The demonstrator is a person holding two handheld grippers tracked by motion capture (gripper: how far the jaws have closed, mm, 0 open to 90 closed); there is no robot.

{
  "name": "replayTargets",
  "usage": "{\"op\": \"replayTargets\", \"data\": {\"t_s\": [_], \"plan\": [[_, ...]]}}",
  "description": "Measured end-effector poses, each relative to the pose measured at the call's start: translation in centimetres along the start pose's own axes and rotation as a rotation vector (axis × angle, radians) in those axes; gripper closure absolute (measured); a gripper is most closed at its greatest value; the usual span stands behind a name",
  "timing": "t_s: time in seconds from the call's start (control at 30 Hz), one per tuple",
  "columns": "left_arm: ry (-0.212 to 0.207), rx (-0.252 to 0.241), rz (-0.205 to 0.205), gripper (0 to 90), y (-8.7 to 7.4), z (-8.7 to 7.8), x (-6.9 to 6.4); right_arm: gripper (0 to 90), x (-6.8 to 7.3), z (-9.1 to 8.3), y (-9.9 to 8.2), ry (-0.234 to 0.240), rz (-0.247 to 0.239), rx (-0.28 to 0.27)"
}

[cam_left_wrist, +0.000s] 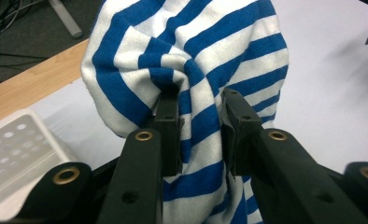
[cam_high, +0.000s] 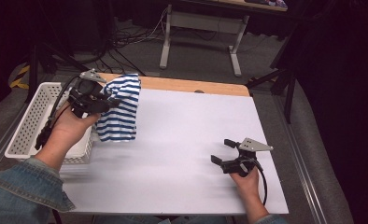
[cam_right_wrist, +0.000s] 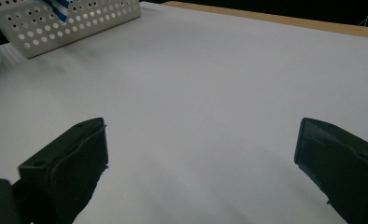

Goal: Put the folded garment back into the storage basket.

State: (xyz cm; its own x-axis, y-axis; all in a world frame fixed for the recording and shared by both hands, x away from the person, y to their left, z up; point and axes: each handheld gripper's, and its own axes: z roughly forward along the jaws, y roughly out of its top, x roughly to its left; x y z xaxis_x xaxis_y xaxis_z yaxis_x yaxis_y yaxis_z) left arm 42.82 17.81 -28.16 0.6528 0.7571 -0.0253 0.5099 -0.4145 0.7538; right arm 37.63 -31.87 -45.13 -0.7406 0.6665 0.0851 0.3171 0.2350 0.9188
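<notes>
A blue-and-white striped cloth (cam_high: pixel 121 108) hangs bunched above the table's left side, next to the white basket (cam_high: pixel 28 123). My left gripper (cam_high: pixel 108 101) is shut on the striped cloth (cam_left_wrist: pixel 198 93); both pads (cam_left_wrist: pixel 170 135) press into a thick fold of it, and the rest drapes down below the jaws. My right gripper (cam_high: pixel 222 151) rests low over the white table top at the right, open wide, with nothing between its fingers (cam_right_wrist: pixel 72 158).
The perforated white basket (cam_right_wrist: pixel 79 21) stands at the table's left edge. A wooden strip (cam_high: pixel 191 86) runs along the table's far edge. Beyond it stand a desk frame (cam_high: pixel 201 32) and cables on the floor.
</notes>
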Motion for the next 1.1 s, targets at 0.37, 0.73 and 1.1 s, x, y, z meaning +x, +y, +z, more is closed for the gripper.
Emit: {"op": "replayTargets", "data": {"t_s": [0.37, 0.73, 1.1], "plan": [[0.047, 0.007, -0.025, 71.3, -0.5, -2.3, 2.6, 4.8, 0.0, -0.1, 0.0, 0.000, 0.002, 0.003], [0.097, 0.036, -0.051, 71.3, -1.4, -4.5, 6.2, 4.6, 0.0, 0.0, 0.0, 0.005, 0.000, 0.001], [0.091, 0.059, -0.040, 71.3, -2.7, -5.6, 8.5, 4.2, 0.0, 0.0, 0.0, 0.011, -0.005, 0.000]]}}
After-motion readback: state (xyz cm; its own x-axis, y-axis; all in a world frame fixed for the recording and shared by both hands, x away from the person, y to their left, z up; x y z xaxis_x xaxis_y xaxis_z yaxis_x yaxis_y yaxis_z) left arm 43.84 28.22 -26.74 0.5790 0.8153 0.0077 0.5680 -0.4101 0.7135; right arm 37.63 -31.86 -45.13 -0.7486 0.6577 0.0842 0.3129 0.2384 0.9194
